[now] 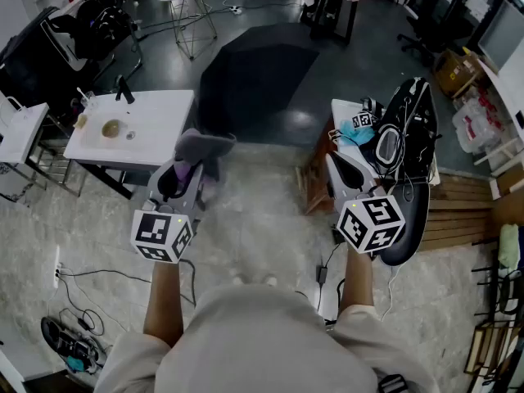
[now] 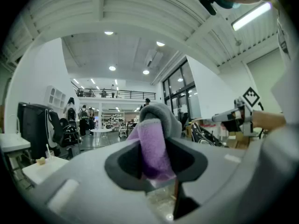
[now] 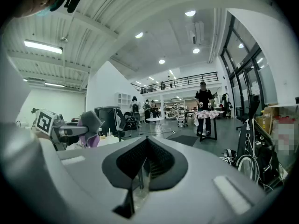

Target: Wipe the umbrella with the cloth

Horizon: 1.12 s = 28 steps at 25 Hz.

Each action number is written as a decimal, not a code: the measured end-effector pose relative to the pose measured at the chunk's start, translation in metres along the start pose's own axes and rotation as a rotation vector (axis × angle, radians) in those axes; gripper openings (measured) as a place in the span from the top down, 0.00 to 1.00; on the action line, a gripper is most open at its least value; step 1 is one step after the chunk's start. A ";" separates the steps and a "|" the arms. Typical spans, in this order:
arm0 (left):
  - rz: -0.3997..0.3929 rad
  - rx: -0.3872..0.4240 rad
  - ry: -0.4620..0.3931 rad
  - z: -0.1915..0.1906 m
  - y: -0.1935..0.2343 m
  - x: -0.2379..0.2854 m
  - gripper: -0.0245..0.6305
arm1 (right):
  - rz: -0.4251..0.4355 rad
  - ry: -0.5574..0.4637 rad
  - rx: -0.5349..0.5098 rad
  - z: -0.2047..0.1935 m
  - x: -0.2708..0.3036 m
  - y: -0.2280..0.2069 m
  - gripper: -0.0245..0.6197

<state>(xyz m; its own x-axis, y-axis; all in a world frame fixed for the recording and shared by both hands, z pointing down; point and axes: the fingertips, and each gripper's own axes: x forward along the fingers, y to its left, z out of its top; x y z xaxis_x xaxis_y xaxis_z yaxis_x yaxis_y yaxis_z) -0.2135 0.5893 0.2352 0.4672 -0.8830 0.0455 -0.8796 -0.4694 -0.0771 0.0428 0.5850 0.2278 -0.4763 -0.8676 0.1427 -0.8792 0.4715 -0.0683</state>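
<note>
Grey workshop floor (image 1: 352, 72) bears the dark umbrella (image 1: 254, 80), seemingly open. Left tool (image 2: 156, 164) pinches the grey-purple cloth (image 2: 156, 139), well apart from the umbrella; right tool (image 3: 145, 164) is pressed together, empty.

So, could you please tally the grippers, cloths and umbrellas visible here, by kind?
Grippers: 2 (left gripper, right gripper)
Cloth: 1, held in the left gripper
Umbrella: 1, open on the floor
Total: 4
</note>
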 end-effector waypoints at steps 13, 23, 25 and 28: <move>0.027 0.005 0.031 -0.008 -0.030 0.027 0.77 | 0.057 -0.074 -0.007 0.001 -0.011 -0.040 0.95; 0.059 -0.005 0.071 -0.028 -0.069 0.043 0.77 | 0.086 -0.080 0.040 -0.015 -0.022 -0.089 0.95; 0.060 -0.004 0.073 -0.030 -0.070 0.051 0.77 | 0.062 -0.092 0.051 -0.016 -0.018 -0.101 0.95; 0.070 -0.004 0.073 -0.031 -0.062 0.069 0.76 | 0.042 -0.081 0.045 -0.020 -0.003 -0.117 0.95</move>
<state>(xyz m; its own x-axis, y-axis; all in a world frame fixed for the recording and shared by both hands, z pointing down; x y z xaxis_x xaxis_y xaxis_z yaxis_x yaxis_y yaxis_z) -0.1292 0.5577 0.2746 0.3971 -0.9109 0.1125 -0.9103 -0.4065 -0.0782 0.1471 0.5355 0.2550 -0.5107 -0.8577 0.0589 -0.8568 0.5022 -0.1168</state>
